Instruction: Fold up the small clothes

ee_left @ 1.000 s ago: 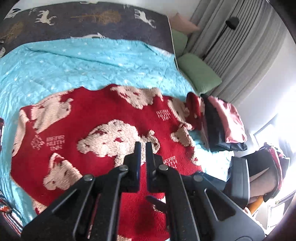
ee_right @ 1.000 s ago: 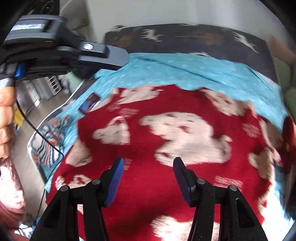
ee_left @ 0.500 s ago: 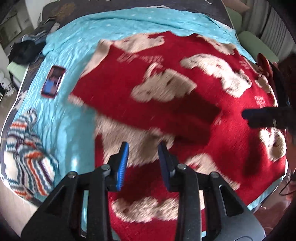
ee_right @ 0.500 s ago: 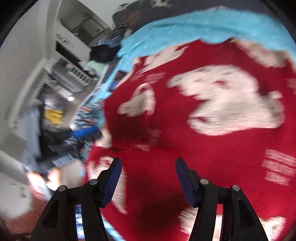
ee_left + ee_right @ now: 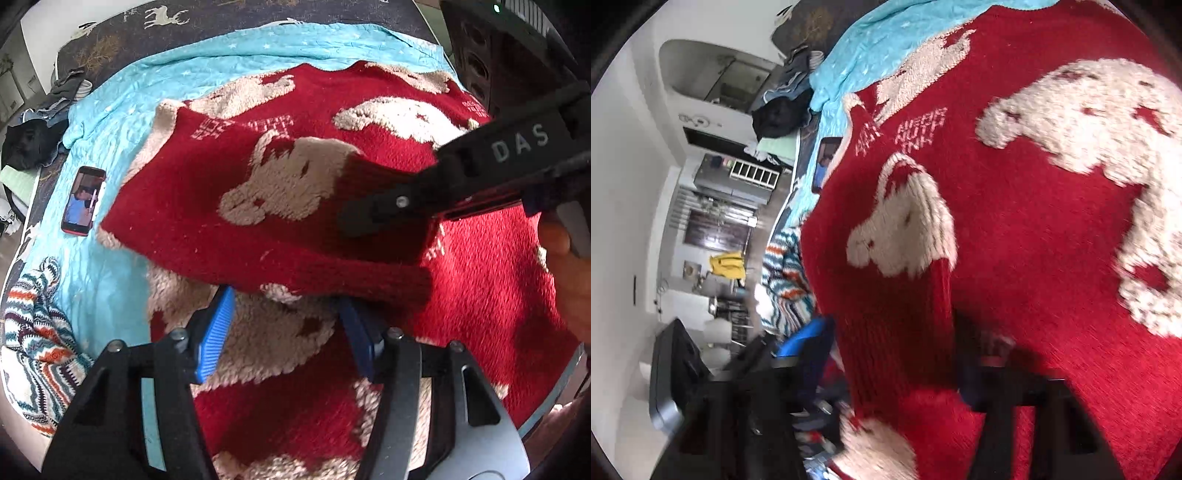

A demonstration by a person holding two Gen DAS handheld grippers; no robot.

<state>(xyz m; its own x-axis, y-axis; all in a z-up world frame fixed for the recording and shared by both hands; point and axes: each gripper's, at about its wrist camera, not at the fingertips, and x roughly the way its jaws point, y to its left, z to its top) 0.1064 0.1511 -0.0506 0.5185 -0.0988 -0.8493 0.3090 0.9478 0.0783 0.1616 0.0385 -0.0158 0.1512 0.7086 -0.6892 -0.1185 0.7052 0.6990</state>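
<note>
A red fleece sweater [image 5: 480,280] with cream bear shapes lies on the light blue bedspread [image 5: 110,122]. Its left sleeve [image 5: 229,206] is folded across the body, the ribbed cuff [image 5: 362,280] pointing right. My left gripper [image 5: 288,325] is open just below the sleeve's lower edge, holding nothing. My right gripper [image 5: 373,218] reaches in from the right at the cuff. In the right wrist view the cuff [image 5: 901,332] lies between the blue pads [image 5: 809,339] of my right gripper [image 5: 894,354], which stand apart.
A phone [image 5: 83,199] lies on the bedspread left of the sweater. A striped knit garment [image 5: 33,332] sits at the bed's left front edge. Dark clothes [image 5: 29,144] are piled at the far left. A dark deer-pattern blanket [image 5: 184,22] covers the bed's far end.
The left gripper opened wider and closed in on the sleeve's edge. The right gripper swung over the sleeve, so the cuff now lies between its fingers.
</note>
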